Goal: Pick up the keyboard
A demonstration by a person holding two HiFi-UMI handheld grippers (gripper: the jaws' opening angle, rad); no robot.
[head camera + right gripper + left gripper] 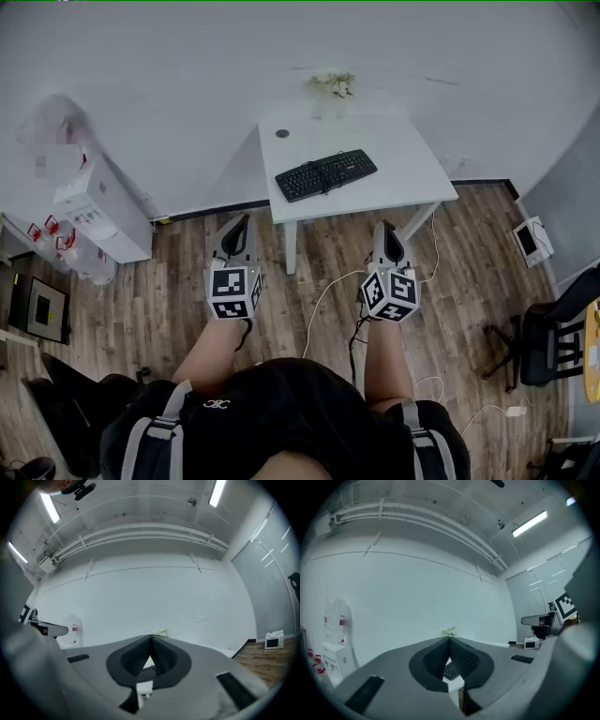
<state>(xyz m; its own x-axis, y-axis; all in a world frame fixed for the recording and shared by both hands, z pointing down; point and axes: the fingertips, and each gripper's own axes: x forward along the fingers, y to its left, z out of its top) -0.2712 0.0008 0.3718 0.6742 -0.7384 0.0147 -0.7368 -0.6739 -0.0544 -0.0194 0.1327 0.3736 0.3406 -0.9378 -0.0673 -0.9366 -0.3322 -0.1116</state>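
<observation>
Black plastic, the keyboard (325, 174) lies flat on a white table (412, 178), set at a slant so that its right end sits farther back than its left. It is near the table's front edge, with bare tabletop on every side. Neither gripper touches it.

The left gripper (244, 223) and the right gripper (385, 230) are both held level in front of the person, short of the table and well apart from each other, one towards each front corner. Each gripper's own view shows its ribbed dark pads pressed together at the tips, with nothing clamped between them. A slice of the keyboard (451, 671) and the table edge shows through the small gap lower down between the left pads, and the right gripper view frames the keyboard (146, 672) the same way.

The keys run in dark rows, and a thin cable leaves the keyboard's front edge.

Behind it on the table are a small dark round thing (282, 133) and a pale sprig of flowers (333, 84) at the wall. The floor (141, 309) is wood plank with white cables trailing across it. A white water dispenser (98, 211) stands to the left and a dark chair (553, 337) to the right.
</observation>
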